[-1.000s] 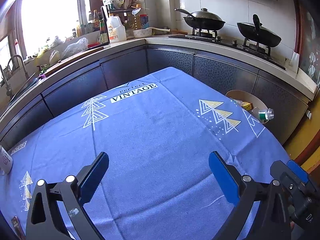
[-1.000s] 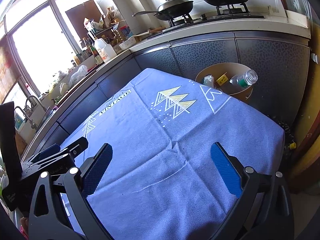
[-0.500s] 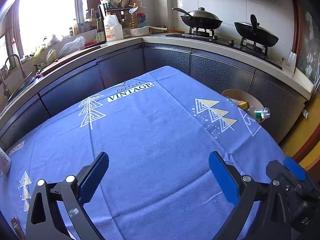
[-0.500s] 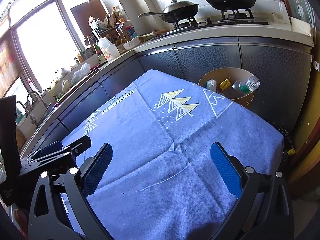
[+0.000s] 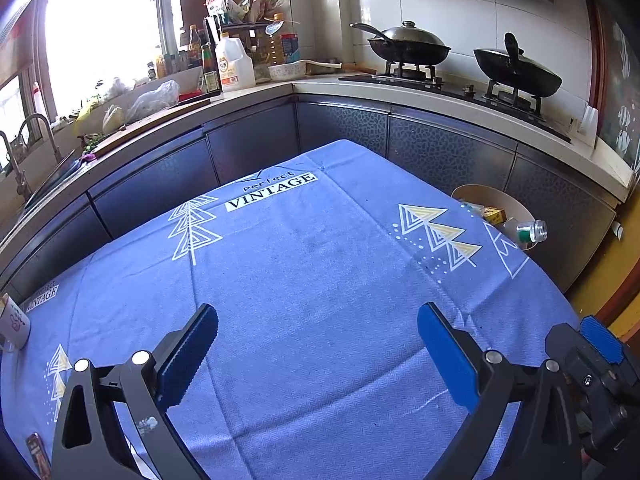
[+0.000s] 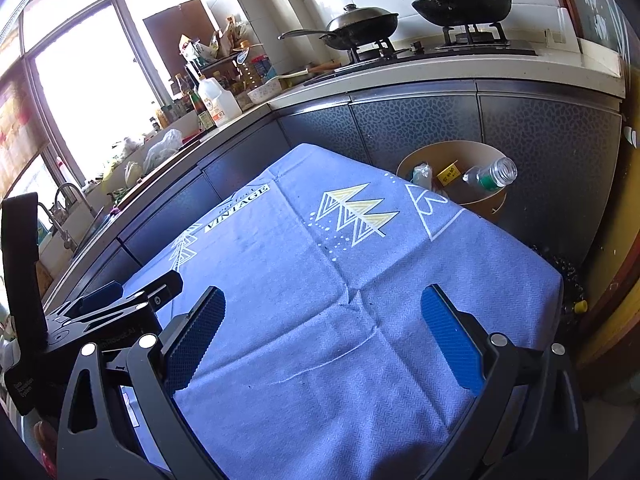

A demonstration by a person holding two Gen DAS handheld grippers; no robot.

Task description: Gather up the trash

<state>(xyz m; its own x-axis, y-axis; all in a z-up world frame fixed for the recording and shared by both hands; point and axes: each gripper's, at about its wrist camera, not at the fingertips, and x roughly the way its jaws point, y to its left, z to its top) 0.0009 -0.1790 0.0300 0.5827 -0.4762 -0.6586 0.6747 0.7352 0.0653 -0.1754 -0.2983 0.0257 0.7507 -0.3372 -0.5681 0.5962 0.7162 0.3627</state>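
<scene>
Hovering side by side over a blue patterned tablecloth [image 5: 312, 280] on the surface, both claws are spread wide with nothing between their blue pads. The left claw [image 5: 318, 352] faces the bare middle of the cloth; the right claw [image 6: 322, 334] faces its far right corner. Beyond that corner, on the floor against the dark cabinets, stands a round tan bin [image 6: 486, 202]. It already holds a clear plastic bottle [image 6: 490, 176] leaning on its rim, a yellow packet [image 6: 448, 174] and a crumpled wrapper [image 6: 420, 172]. A white cup [image 5: 14, 320] stands at the cloth's left edge, and a small dark item [image 5: 38, 454] lies at its near left corner. Judging by this, little remains to collect; a good next step is checking that left edge, and approaching whatever is chosen with the pads kept wide.
</scene>
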